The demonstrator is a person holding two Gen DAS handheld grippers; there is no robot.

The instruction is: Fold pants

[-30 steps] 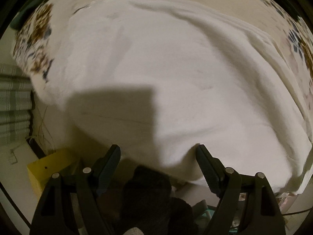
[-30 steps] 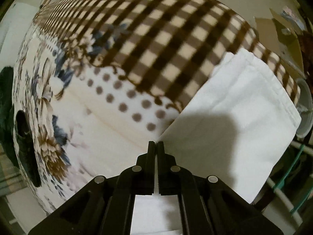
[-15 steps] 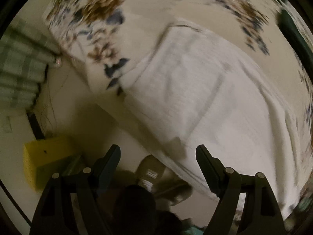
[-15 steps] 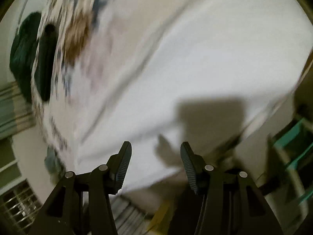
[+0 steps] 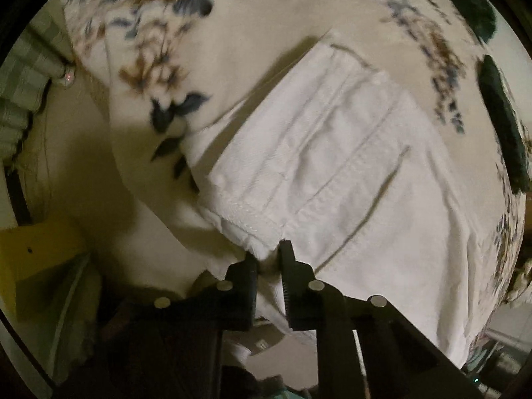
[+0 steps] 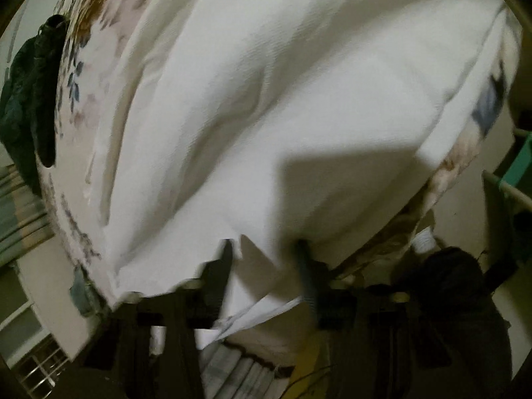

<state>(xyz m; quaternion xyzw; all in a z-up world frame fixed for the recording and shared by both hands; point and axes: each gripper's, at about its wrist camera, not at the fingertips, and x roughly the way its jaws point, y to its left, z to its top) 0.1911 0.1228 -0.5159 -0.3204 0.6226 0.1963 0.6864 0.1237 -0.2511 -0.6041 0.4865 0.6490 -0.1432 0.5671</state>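
Bed with floral-printed cream bedspread (image 5: pixel 159 76) carries the work; its near edge falls off toward the floor below both cameras.

White twill cotton pants (image 5: pixel 332 153), already folded at least once into a thick slab, lie on the bedspread at that near edge. In the left wrist view the long axis runs from the jaws up and away to the right; stitched hem layers (image 5: pixel 246 219) stack at the near corner. In the right wrist view the same cloth (image 6: pixel 266 99) fills the frame, its near edge draping over the bedside.

Dark green garment (image 5: pixel 502 123) lies on the bedspread beyond the pants, well apart.

Left gripper (image 5: pixel 267 259): jaws drawn close, pinching the stacked hem corner, cloth bulging between them.

Right gripper (image 6: pixel 262 246): jaws spread, blurred; cloth edge sits between them but is not pinched as far as can be seen.

Judgement: the left has its corner; the next fold turns on the right clamping the edge directly ahead of it, both then carrying along the long axis.
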